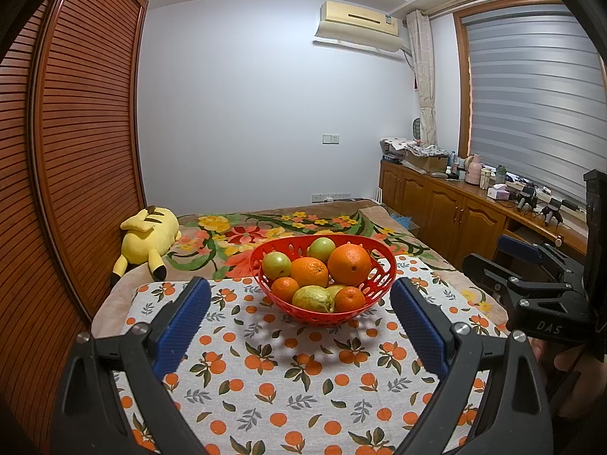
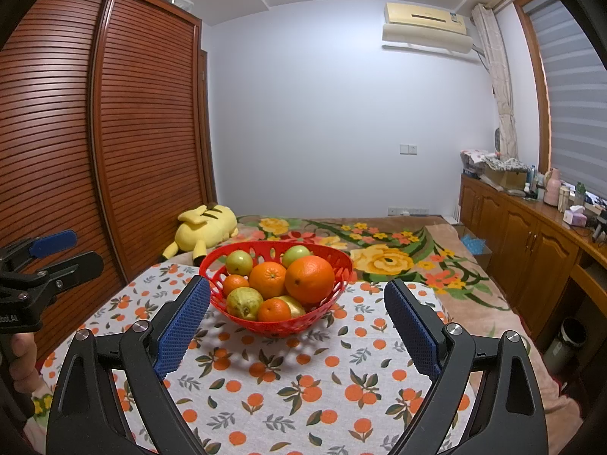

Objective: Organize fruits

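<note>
A red perforated basket (image 1: 383, 276) (image 2: 212, 276) stands on an orange-print cloth (image 1: 288, 379) (image 2: 303, 379). Piled in it are a big orange (image 1: 349, 264) (image 2: 309, 279), a medium orange (image 1: 309, 272) (image 2: 267, 280), two small oranges (image 1: 284, 289) (image 1: 349, 299), two green round fruits (image 1: 277, 265) (image 1: 321, 249) and a yellow-green lemon-like fruit (image 1: 313, 298) (image 2: 244, 302). My left gripper (image 1: 299, 303) is open, short of the basket, with nothing between its blue pads. My right gripper (image 2: 297, 303) is open too, also empty, with the basket ahead and slightly left. Each gripper shows at the edge of the other's view (image 1: 538, 284) (image 2: 41, 265).
The cloth lies on a bed with a floral blanket (image 1: 265, 227) (image 2: 379, 250). A yellow plush toy (image 1: 150, 240) (image 2: 203, 231) lies at the back left by a slatted wooden wardrobe (image 1: 76, 151). Cluttered wooden cabinets (image 1: 455, 208) (image 2: 523, 235) line the right wall.
</note>
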